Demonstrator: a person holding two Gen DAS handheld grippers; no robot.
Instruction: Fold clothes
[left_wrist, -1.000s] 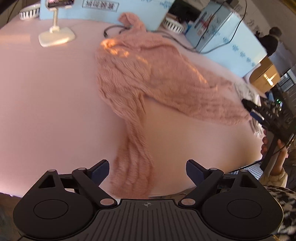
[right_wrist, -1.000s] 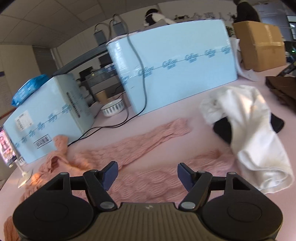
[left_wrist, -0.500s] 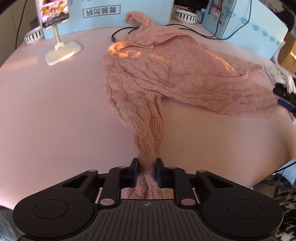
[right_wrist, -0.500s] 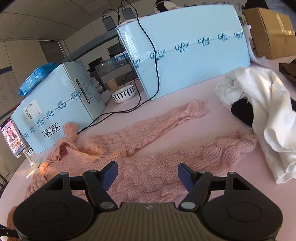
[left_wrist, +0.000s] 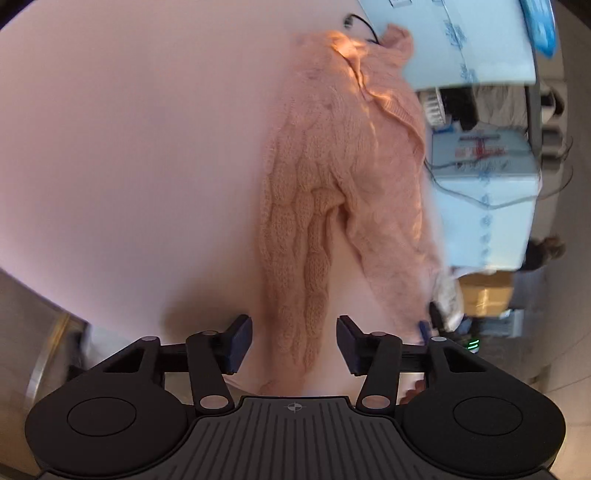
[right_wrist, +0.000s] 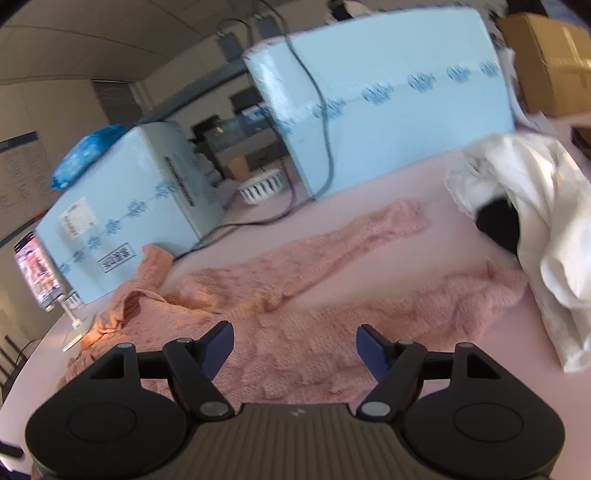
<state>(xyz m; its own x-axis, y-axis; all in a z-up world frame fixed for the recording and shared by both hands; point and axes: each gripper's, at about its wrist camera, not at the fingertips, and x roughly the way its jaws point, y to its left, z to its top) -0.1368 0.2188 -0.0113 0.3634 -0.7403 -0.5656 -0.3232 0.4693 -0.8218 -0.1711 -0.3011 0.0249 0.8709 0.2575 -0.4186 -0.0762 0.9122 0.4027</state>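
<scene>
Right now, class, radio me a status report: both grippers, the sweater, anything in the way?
Left gripper opening, sleeve loose between pads. Right gripper opening, empty, over pink sweater. Sweater unfolded on table. White garment at its far end.

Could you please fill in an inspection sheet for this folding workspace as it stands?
Surface: pink table, mostly bare.
Job's things: pink knit sweater spread flat, one sleeve running toward the table edge.
Clutter: white garment over something black; striped bowl; phone on stand.
Grippers: left tool opening, sleeve between its pads but not pinched; right tool opening over the sweater.
Cables: black cable over the blue boxes.
Surroundings: cardboard box.
</scene>
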